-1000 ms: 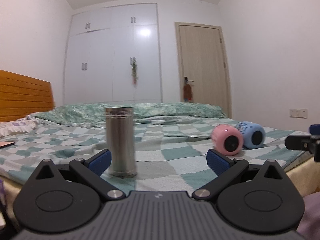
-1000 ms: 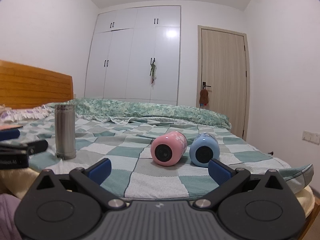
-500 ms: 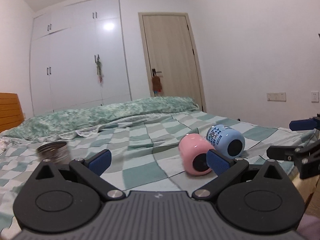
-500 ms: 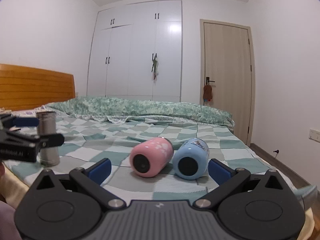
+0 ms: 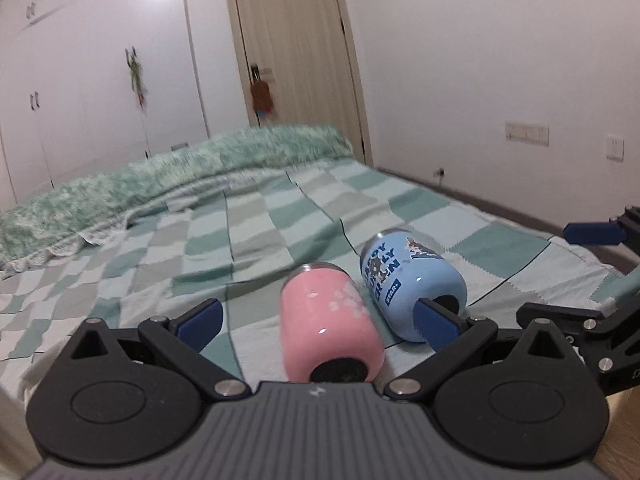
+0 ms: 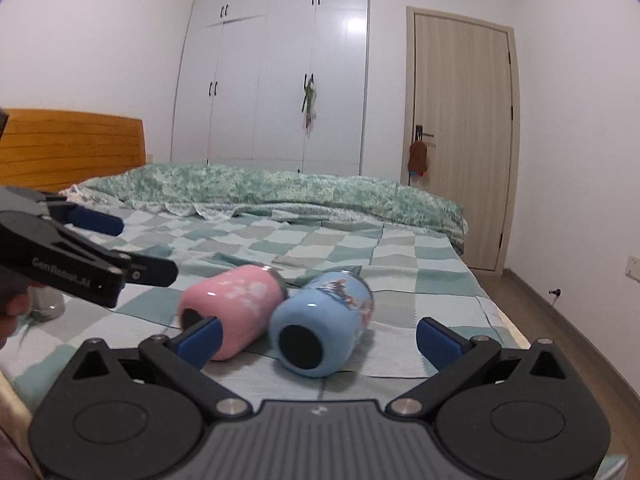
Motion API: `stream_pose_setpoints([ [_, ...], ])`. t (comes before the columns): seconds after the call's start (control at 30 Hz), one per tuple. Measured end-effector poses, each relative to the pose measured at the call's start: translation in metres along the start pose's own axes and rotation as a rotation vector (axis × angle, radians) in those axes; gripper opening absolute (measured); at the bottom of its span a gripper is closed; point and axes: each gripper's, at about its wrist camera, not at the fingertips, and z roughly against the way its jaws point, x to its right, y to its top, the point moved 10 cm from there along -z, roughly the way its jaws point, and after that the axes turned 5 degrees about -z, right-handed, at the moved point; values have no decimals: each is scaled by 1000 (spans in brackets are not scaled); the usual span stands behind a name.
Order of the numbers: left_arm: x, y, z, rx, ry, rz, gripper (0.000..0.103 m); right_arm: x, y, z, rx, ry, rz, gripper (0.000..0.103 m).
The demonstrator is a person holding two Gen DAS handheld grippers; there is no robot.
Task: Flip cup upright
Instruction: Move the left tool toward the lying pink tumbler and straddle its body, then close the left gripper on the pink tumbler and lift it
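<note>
Grippers first, since they're closest: the left gripper (image 5: 318, 322) has its blue pads spread wide with nothing between them actually pinched, and the pink cup (image 5: 330, 326) sits right in that gap, lying on its side with its dark end facing the camera. Same deal with the right gripper (image 6: 318, 338), fingers wide apart and holding nothing, hovering low in front of the blue cup (image 6: 320, 326), which is also tipped over on its side. The two cups lie next to each other on the checked blanket (image 5: 256, 236), close enough that they look like they're touching, pink on the left and blue (image 5: 412, 280) on the right, both near the front edge of the bed. From the right camera you can see the left gripper (image 6: 120, 246) poking in from the side, just left of the pink cup (image 6: 232, 312). Behind it there's something silvery (image 6: 48, 308) on the blanket, mostly hidden, can't tell what it is. Further back a rumpled green quilt (image 6: 280, 188) runs across the bed, then a wooden headboard (image 6: 72, 148), white wardrobe (image 6: 276, 80) and a pale door (image 6: 460, 140) with something brown hanging off the handle.
</note>
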Motion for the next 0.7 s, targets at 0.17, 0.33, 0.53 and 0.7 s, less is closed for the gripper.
stream_pose_setpoints([
  [0.17, 1, 9, -44, -117, 2, -25, 103, 29, 3, -25, -79, 15, -16, 103],
  [0.33, -4, 0, -80, -251, 7, -33, 103, 52, 5, -49, -148, 22, -8, 103],
  [0.53, -4, -11, -113, -363, -16, -51, 103, 72, 6, -67, -190, 38, -11, 103],
  [0.7, 2, -33, -141, -511, -102, 15, 90, 85, 0, -80, -219, 38, -17, 103],
])
